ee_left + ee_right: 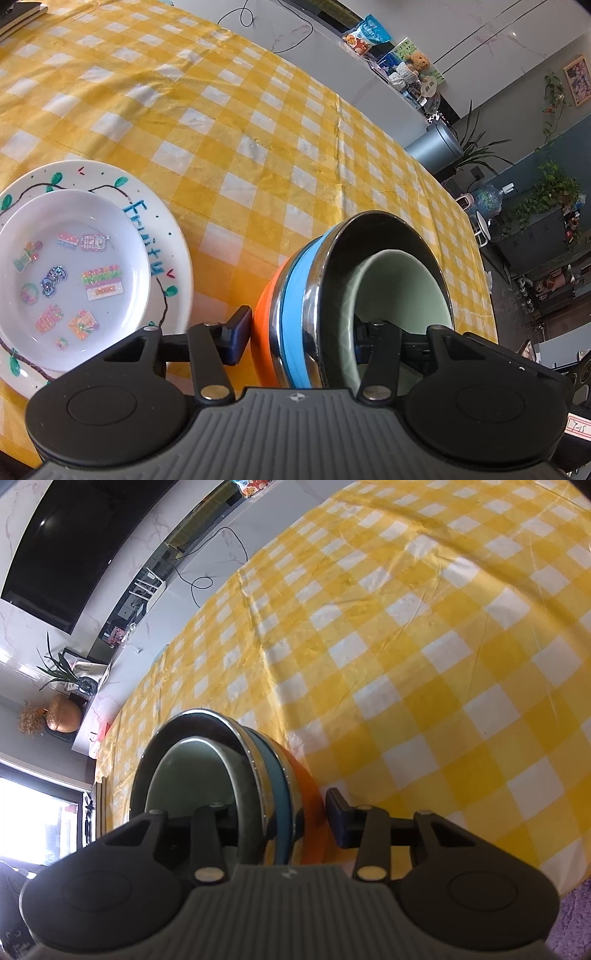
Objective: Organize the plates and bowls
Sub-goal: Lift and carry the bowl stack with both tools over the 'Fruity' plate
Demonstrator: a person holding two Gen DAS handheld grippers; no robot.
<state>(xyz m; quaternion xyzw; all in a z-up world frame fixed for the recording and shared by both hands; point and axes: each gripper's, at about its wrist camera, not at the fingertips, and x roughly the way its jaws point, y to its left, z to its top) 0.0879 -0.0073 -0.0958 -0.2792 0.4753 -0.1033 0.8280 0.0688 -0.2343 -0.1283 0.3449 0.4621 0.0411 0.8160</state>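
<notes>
left claw (299,341) spread w/ fingers either side of the nested bowl stack (295,317) wall, one finger outside by the orange bowl, one inside the pale green bowl (402,291); cannot tell if pads press. right claw (280,821) straddles the opposite wall of the same stack the same way. stack sits on the yellow checked desk (229,122), w/ a small sticker plate (70,273) on a larger painted plate (173,243) beside it.
</notes>
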